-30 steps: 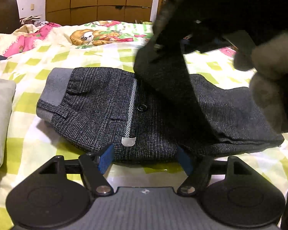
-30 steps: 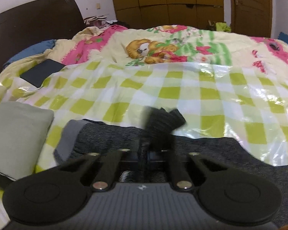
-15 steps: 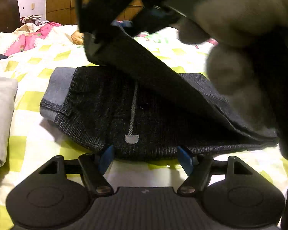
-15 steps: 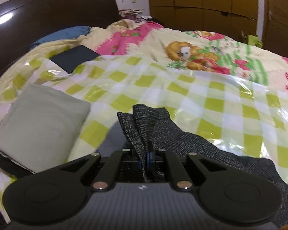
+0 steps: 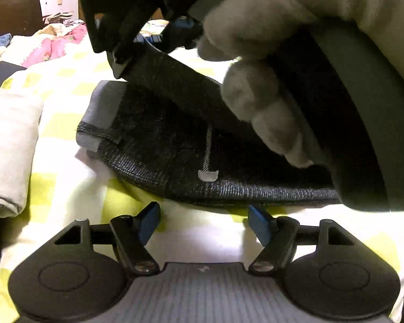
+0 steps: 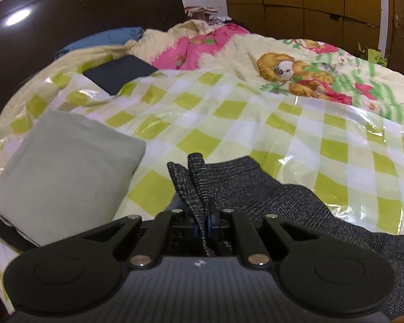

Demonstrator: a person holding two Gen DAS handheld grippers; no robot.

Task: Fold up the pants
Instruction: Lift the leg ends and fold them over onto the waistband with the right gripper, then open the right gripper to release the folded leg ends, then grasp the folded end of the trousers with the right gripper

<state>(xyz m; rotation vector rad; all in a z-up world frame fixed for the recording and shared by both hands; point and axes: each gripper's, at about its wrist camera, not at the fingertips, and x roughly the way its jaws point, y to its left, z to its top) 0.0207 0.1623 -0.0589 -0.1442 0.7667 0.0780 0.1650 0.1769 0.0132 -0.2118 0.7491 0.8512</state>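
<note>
Pants (image 5: 175,145) lie on the bed (image 6: 229,113), long axis running left–right in the left wrist view, grey waistband end at left. Right gripper (image 6: 204,223) has its jaws clamped on the leg-end fabric, lifted above the waistband half. Left gripper (image 5: 203,215) hovers just short of the near edge, jaws apart, empty.

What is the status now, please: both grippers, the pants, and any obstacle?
Right gripper shut on pants leg ends, carried over the waist part. Left gripper open, empty, just short of the near edge. Folded grey cloth lies beside; not in the way.
</note>
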